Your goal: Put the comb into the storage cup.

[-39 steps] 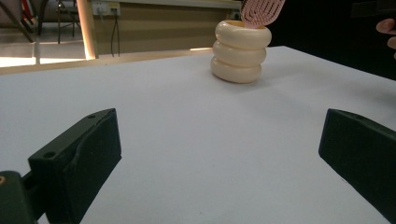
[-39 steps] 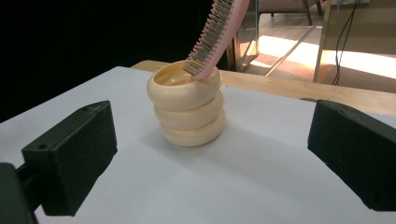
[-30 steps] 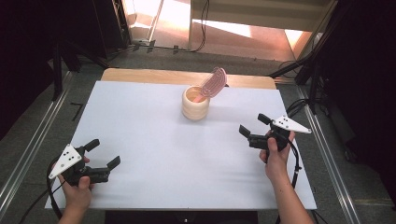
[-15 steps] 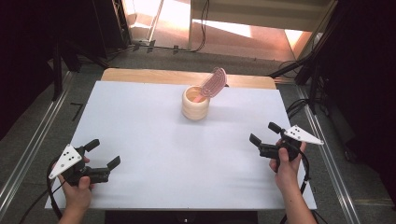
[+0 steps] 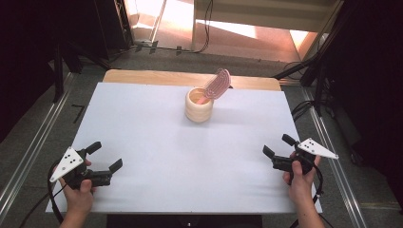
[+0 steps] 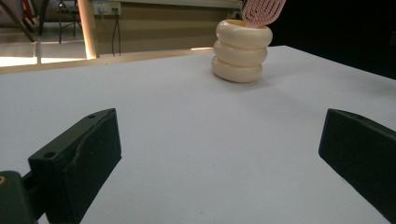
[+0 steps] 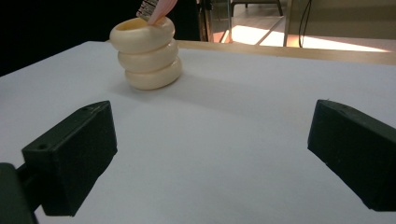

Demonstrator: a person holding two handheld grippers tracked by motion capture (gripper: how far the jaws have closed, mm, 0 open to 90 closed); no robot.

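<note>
A cream ribbed holder (image 5: 199,105) stands upright at the back middle of the white table (image 5: 157,137), with a pink comb-like brush (image 5: 217,84) leaning out of it to the right. The holder (image 6: 241,50) and the brush head (image 6: 263,10) show far ahead in the left gripper view. In the right gripper view the holder (image 7: 146,52) is far ahead at upper left. My left gripper (image 5: 105,156) rests open near the front left corner, nothing between its jaws. My right gripper (image 5: 278,145) is open near the front right edge, also holding nothing.
A wooden strip (image 5: 190,78) borders the table's far edge. Metal rails (image 5: 28,156) run along the floor on both sides. Dark stands and cables (image 5: 304,107) lie beyond the right edge. Bare table surface lies between both grippers and the holder.
My right gripper has drawn back from the table's middle right toward the front right edge. The left gripper has stayed put. Holder and brush unchanged.
</note>
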